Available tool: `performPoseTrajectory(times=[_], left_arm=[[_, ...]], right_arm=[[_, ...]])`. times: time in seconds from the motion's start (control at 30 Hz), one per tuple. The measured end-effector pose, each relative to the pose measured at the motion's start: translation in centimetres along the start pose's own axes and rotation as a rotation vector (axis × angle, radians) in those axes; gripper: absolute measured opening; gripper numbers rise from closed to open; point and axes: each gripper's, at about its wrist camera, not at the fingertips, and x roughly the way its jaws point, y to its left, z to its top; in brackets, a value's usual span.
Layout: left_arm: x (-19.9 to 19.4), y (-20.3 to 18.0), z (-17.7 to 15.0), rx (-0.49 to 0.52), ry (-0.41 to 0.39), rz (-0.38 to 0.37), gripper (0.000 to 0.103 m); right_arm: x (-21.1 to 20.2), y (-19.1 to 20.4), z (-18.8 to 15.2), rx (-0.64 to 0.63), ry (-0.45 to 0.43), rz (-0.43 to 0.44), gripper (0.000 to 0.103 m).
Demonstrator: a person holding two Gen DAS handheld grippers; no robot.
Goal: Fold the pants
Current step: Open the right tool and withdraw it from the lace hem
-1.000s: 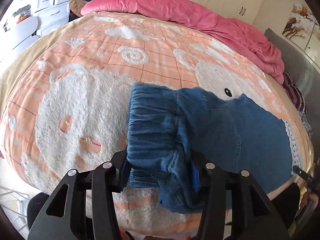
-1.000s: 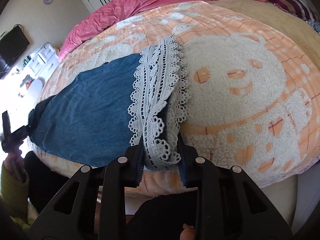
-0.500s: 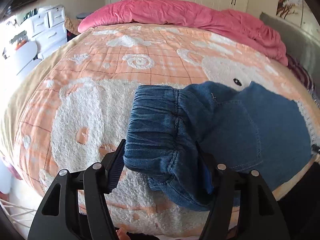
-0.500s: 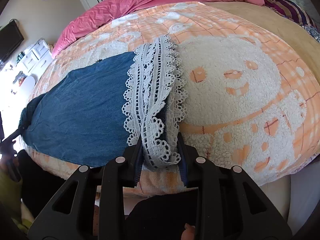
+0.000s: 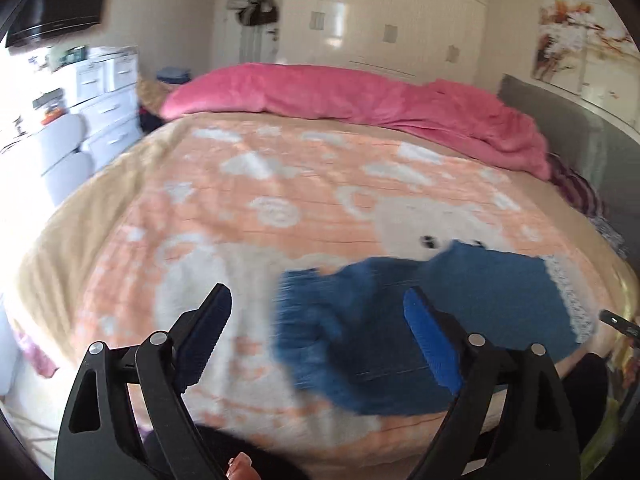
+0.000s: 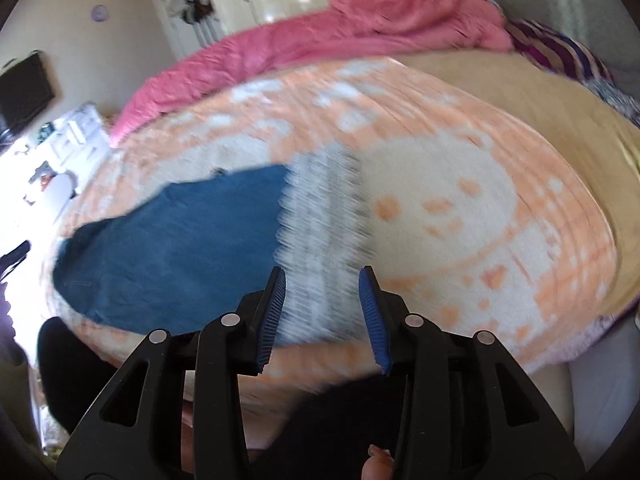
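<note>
Item: denim pants (image 5: 400,320), blue, with white lace hem (image 6: 320,248); location, lying flat on the near part of the peach-and-white blanket (image 5: 280,184) that covers the bed, close to its front edge, waist end toward the left gripper (image 5: 318,320) and lace end toward the right gripper (image 6: 322,300). Left gripper: fingers wide apart, holding nothing, the gathered waist lying on the blanket beyond and between them; contact cannot be told through the motion blur. Right gripper: fingers apart, nothing clamped, the lace band just ahead of the tips. Condition of garment: appears laid out lengthwise in one narrow panel, judged to be the legs stacked one on the other; waist end looks bunched, not smoothed. Progress, as a judgement: lengthwise stage seems done, garment set down and free of both tools; the crosswise fold, hem toward waist, appears not yet made. Surroundings: pink duvet (image 5: 360,100) heaped along the far side, white drawer unit (image 5: 108,96) at left, wall picture (image 5: 576,44) at right. Markings: no brand, label or legible writing visible on pants, blanket or tools; both views blurred
</note>
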Motion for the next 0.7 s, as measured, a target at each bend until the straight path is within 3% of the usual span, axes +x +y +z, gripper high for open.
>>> performPoseTrajectory(times=[0.17,0.27,0.4,0.7], left_arm=[[5.5,-9.5,-0.5,0.146,0.109,-0.217,0.087],[9.2,-12.1,-1.6,0.219,0.163,-0.164,0.087],[13.2,-11.8,-3.5,0.215,0.271,-0.114,0.087],[13.8,-10.8,-4.4,0.203,0.282,-0.124,0.087]], right_arm=[[2.6,4.8,1.1,-0.12,0.044,0.073,0.044],[4.8,5.4,0.9,-0.121,0.108,0.052,0.047],[6.5,3.3,-0.7,-0.019,0.185,0.032,0.052],[5.9,2.4,-1.6,0.046,0.12,0.094,0.057]])
